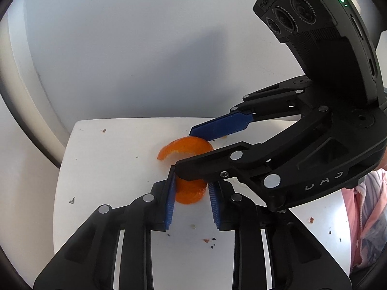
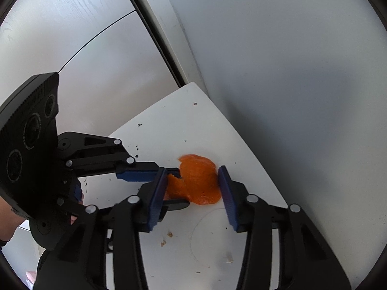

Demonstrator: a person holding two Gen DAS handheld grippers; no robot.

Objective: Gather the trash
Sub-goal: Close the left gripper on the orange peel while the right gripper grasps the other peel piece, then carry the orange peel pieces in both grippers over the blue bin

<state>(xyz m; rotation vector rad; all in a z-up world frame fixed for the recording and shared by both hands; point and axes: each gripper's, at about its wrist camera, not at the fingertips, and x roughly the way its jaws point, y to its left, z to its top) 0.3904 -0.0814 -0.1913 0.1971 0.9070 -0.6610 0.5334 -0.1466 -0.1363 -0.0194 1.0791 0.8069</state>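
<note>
Blue ribbed pads (image 1: 170, 205) of the left gripper (image 1: 189, 203) fill the foreground of the left wrist view, standing apart with the near lobe of an orange peel (image 1: 189, 194) between them; the jaws are spread, and I cannot tell whether either pad touches the peel. Ahead of these jaws the peel curls away across the white table (image 1: 108, 169), its far end pointing left. From the right of that view the right gripper (image 1: 191, 149) reaches in at a slant, one blue finger beyond the peel and one black link crossing over it, so the peel's middle lies in that gap too. Pale letters on its black body appear mirrored and cannot be read with certainty. Its camera block with three round lenses and a green light rises at upper right.

Seen from the right wrist view, the right gripper (image 2: 193, 191) is likewise spread, the peel (image 2: 200, 181) lying between its pads, close to the right one. Left of its jaws the left gripper (image 2: 173, 186) comes in level, fingertips at the peel's left edge. Only this view shows a bare hand (image 2: 8, 227) behind the left tool, a faint ring mark on the table (image 2: 169, 125) before the jaws, and a wood-grain panel (image 2: 60, 7). Crumbs dot the tabletop in both views.
</note>
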